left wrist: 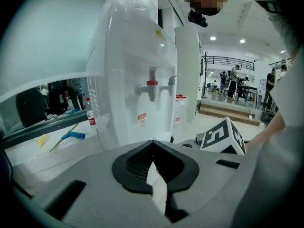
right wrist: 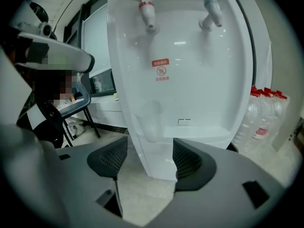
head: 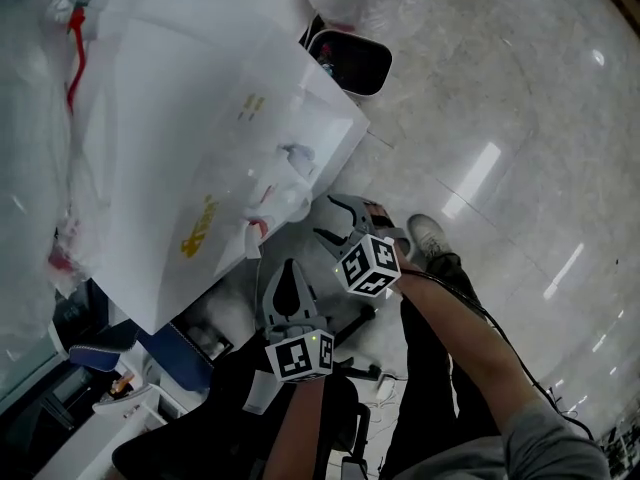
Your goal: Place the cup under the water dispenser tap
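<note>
Under the red tap (right wrist: 147, 9): a clear cup (right wrist: 151, 120) stands upright, mouth up, on the drip shelf (right wrist: 204, 134) in the recess of the water dispenser (right wrist: 190, 80); it shows only faintly against the white wall
Way to the cup from the right gripper (right wrist: 150, 146): straight ahead and higher, in line with the gap between the jaws, apart from both pads (right wrist: 190, 163)
Grip of the right gripper: jaws spread about as wide as they go, only the dispenser's lower front and the floor (right wrist: 142, 198) showing between them; it has hold of nothing
Grip of the left gripper (left wrist: 152, 144): tips brought together, nothing caught in them; the dispenser lies ahead of it and a little to the left
Nearer hand: the right, judging by the head view, where its jaws sit close to the dispenser's front and the left gripper lies farther back and to the side
Blue tap (right wrist: 211, 11): to the right of the red one, nothing visible beneath it
Task standing: judged as good as done, since the cup looks centred below the red tap
What the coming move turns on: the cup's upright axis lies on the right gripper's own line, so any correction would come from that hand, closing on the side walls; otherwise it must clear the recess without brushing the cup
</note>
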A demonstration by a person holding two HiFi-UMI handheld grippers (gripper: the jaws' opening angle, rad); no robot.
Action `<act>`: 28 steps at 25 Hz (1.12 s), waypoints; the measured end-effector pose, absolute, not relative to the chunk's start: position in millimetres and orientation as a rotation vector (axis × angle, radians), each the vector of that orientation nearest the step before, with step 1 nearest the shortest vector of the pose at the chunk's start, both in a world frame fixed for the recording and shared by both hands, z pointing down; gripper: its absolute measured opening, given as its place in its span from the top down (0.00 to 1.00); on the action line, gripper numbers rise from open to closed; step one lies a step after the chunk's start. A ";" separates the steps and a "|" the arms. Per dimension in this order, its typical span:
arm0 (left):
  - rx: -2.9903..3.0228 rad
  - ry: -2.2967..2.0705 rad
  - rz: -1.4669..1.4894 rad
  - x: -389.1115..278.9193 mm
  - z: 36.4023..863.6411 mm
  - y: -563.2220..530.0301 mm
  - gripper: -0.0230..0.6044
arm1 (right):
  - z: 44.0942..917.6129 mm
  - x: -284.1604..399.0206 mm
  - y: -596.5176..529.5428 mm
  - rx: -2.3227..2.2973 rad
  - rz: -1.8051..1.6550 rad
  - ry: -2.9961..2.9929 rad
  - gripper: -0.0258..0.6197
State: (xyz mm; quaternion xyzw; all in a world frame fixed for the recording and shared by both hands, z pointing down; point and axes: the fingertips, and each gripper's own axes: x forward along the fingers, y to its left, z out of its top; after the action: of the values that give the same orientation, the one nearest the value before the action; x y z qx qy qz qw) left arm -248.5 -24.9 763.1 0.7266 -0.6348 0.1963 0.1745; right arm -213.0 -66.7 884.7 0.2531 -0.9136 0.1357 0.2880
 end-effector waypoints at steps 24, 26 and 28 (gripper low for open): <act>2.092 -1.777 0.438 -209.1 647.7 -10.7 0.95 | 706.3 -147.0 -40.2 0.819 0.440 -2.531 0.85; 2.091 -1.784 0.419 -205.8 631.4 -10.0 0.95 | 682.4 -141.0 -39.9 0.836 0.428 -2.546 0.87; 2.104 -1.786 0.401 -200.3 613.1 -10.7 0.95 | 658.2 -135.3 -40.1 0.858 0.436 -2.563 0.88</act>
State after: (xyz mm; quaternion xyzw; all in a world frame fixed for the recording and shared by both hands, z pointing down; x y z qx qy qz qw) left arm -200.3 -10.7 613.1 0.7426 -0.6307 0.1414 0.1755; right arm -135.3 -40.1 658.2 0.3069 -0.9171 0.1560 0.2008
